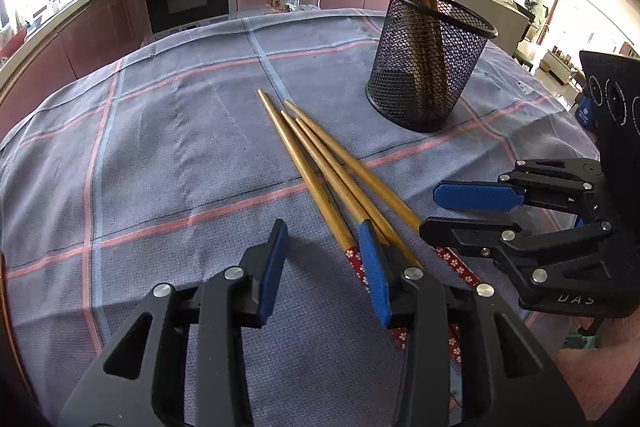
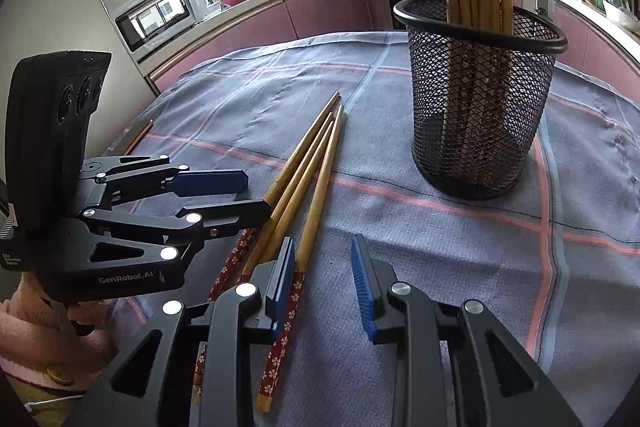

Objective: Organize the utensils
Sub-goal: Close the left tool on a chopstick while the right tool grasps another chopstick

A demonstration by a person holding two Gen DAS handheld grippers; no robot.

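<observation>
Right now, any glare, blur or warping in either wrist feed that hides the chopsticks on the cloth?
Left wrist view: window blown out at the left edge, strong fisheye bending of the counters, but the loose bamboo chopsticks are sharp. Right wrist view: window overexposed at the top, dark corner vignette; black mesh holder is crisp.

Four bamboo chopsticks [image 1: 320, 167] flat on cloth, fanned; more upright in black mesh holder [image 1: 428, 67].

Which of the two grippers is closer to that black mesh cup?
Right. The right gripper sits on the cup's side of the loose chopsticks, with the mesh cup just ahead. The left gripper is on their far side.
</observation>
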